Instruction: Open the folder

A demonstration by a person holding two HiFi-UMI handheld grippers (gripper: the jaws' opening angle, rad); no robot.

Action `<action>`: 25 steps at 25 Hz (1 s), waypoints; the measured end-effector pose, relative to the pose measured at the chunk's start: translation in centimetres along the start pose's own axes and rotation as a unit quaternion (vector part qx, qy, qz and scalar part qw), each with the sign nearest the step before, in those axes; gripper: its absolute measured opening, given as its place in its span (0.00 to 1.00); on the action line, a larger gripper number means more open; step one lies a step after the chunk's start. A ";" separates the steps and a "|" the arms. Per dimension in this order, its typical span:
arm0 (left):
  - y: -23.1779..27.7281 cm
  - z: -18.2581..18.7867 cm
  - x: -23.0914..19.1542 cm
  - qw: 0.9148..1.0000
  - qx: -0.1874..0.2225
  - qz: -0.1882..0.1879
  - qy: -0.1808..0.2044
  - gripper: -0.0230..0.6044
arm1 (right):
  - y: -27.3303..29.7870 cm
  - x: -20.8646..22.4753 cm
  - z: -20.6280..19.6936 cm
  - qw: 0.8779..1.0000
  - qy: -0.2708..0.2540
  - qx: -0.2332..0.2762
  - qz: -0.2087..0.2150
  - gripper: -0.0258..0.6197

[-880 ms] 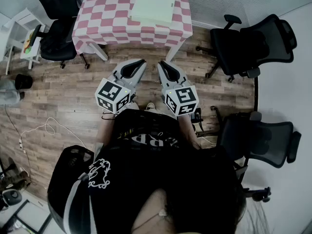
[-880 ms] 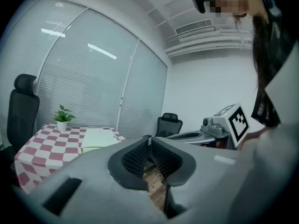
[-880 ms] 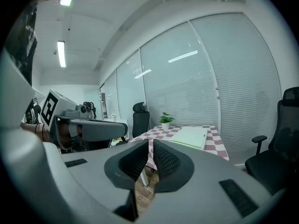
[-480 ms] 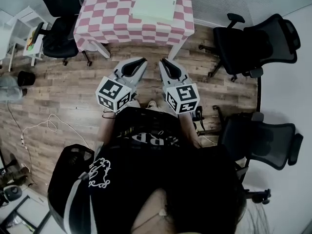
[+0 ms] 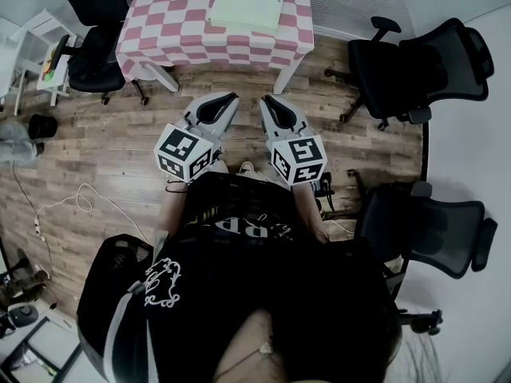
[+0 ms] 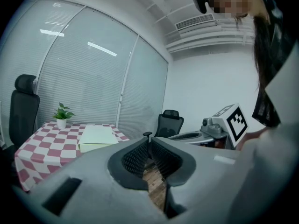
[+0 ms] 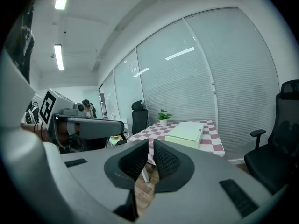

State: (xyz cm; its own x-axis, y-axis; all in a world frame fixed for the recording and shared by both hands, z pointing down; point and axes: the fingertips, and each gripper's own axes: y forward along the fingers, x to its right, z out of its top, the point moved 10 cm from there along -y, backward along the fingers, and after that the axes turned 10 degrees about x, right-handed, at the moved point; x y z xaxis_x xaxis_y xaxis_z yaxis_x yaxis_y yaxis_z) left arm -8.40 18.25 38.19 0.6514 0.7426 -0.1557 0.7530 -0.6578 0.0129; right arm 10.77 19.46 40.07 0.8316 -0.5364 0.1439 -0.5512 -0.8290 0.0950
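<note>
Folder (image 5: 249, 1) flat on checked table (image 5: 172, 30), wood floor (image 5: 104, 146), black chairs (image 5: 415, 58), left gripper (image 5: 227, 100) and right gripper (image 5: 268, 103) jaws together

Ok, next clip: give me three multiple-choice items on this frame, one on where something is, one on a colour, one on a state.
1. Where does the folder lie?
A) on the floor
B) on the checked table
C) on an office chair

2. What colour is the folder?
A) red
B) black
C) pale green

3. How does the left gripper stand?
A) shut, nothing between its jaws
B) shut on the folder
C) wide open

Answers:
1 B, it lies flat on the table top.
2 C, its cover shows pale green in all three views.
3 A, its jaws meet in the air, short of the table.
</note>
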 end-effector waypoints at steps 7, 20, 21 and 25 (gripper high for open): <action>0.7 -1.0 1.4 1.000 -0.010 0.007 0.003 0.08 | -1.0 1.6 -1.1 1.000 0.011 -0.013 0.004 0.10; 1.9 -2.1 -0.4 0.999 -0.043 0.011 -0.004 0.08 | 1.6 3.2 -2.5 0.999 0.037 -0.033 0.008 0.10; 2.3 -2.2 -0.9 0.999 -0.044 0.008 -0.006 0.08 | 2.1 3.4 -2.4 0.999 0.037 -0.034 0.006 0.10; 4.3 -1.9 -3.8 0.999 -0.039 -0.004 -0.006 0.08 | 4.3 4.7 -2.1 0.999 0.039 -0.035 -0.011 0.10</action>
State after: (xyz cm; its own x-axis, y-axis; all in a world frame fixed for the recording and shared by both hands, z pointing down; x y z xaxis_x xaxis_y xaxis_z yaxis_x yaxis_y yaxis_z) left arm -7.44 12.79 40.72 0.6441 0.7464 -0.1675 0.7639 -0.6391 0.0893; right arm 12.18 13.75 43.26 0.8375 -0.5019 0.2163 -0.5383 -0.8258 0.1681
